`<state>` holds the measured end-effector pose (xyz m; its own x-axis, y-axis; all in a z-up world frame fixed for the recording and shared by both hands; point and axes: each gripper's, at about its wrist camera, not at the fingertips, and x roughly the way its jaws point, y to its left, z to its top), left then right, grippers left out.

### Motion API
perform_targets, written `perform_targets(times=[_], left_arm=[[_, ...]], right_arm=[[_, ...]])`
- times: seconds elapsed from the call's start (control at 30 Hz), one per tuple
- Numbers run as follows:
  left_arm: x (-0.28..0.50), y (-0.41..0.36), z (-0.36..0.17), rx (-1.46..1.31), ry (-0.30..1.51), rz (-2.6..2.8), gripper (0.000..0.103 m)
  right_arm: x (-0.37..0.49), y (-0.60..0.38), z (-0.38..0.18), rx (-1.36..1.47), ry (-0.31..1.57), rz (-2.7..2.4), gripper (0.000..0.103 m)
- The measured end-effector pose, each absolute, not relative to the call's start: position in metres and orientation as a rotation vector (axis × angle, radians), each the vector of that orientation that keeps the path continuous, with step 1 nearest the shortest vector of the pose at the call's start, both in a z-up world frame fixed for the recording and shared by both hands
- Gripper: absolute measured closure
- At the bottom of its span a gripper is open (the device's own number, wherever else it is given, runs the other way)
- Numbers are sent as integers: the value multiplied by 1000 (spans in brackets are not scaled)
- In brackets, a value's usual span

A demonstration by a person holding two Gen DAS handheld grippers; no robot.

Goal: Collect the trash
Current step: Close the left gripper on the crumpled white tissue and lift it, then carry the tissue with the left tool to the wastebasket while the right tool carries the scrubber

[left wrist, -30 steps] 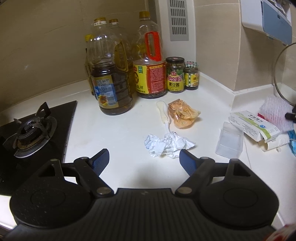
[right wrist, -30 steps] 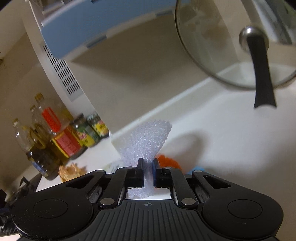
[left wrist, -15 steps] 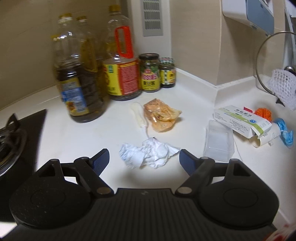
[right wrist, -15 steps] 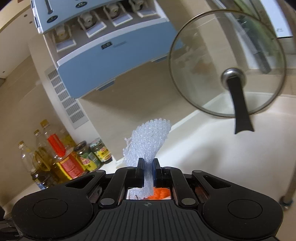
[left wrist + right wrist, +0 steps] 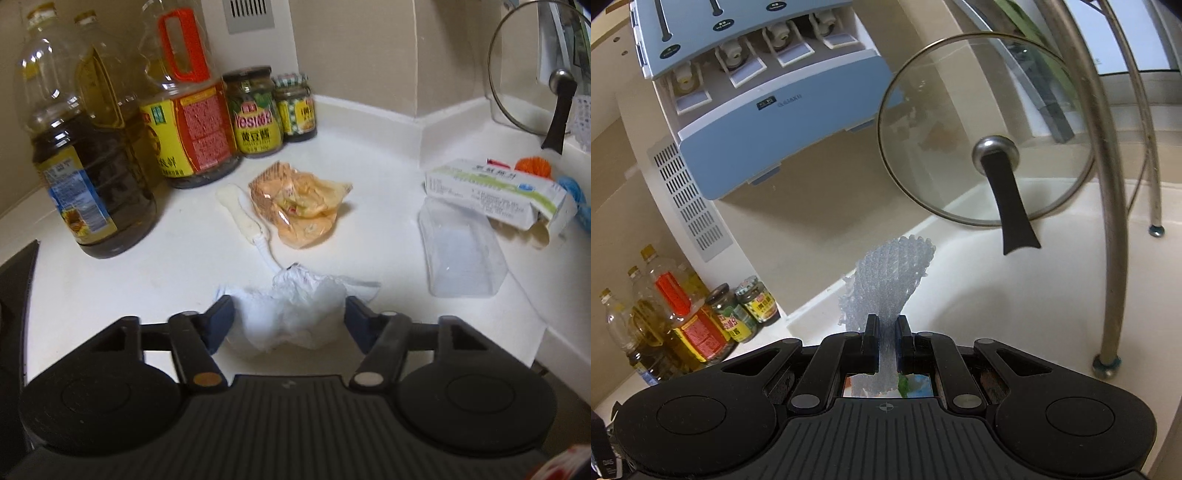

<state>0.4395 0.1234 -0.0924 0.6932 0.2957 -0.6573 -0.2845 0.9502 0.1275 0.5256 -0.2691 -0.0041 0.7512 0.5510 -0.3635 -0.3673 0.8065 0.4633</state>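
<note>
Through the left wrist camera, the left gripper (image 5: 290,319) sits low at the bottom centre of the frame with its blue-padded fingers spread wide, one on each side of a crumpled white tissue (image 5: 295,314). The tissue lies on the white countertop (image 5: 122,288) between the pads, so I judge the jaws are placed this way to close on it as the next piece of trash; nothing is gripped yet. Just above it in the frame lie an orange snack wrapper (image 5: 299,206) and a small white plastic spoon (image 5: 243,218), touching or nearly touching each other. At the right, an empty clear plastic tray (image 5: 461,254) rests beside an opened green-and-white carton (image 5: 498,192), with an orange ball of netting (image 5: 533,166) and something blue (image 5: 576,199) behind it. These look like more trash waiting its turn. The oil bottles (image 5: 92,177) and sauce jars (image 5: 255,114) at the upper left stand tidily against the wall and seem to be kept goods rather than rubbish. A glass pot lid (image 5: 532,70) leans in the upper right corner.

Through the right wrist camera, the right gripper (image 5: 886,343) at the bottom centre is clamped tight on a white foam fruit net (image 5: 890,280), which fans upward out of the narrow gap between the fingers. It is held well above the countertop, tilted toward the wall, probably so the springy mesh stays pinched while the other hand works. The glass lid fills the upper right, propped against the wall beside a curved steel tube (image 5: 1108,221); a blue and white wall dispenser (image 5: 768,122) hangs at the upper left. No bin shows in either view.
</note>
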Motion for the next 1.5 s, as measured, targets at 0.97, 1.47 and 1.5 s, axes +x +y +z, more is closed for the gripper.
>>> perform_targets(times=[0.97,1.47,1.5], left_arm=[[343,118,-33,-54,609,171,86],[262,88,-28,-124,656,72,86],[258,86,-30,-125,665,62,86]], right_arm=[[411,-256,16,380,476,539,94],[304,-233,14,318,535,643,94],[298,-230,12,308,543,650,94]])
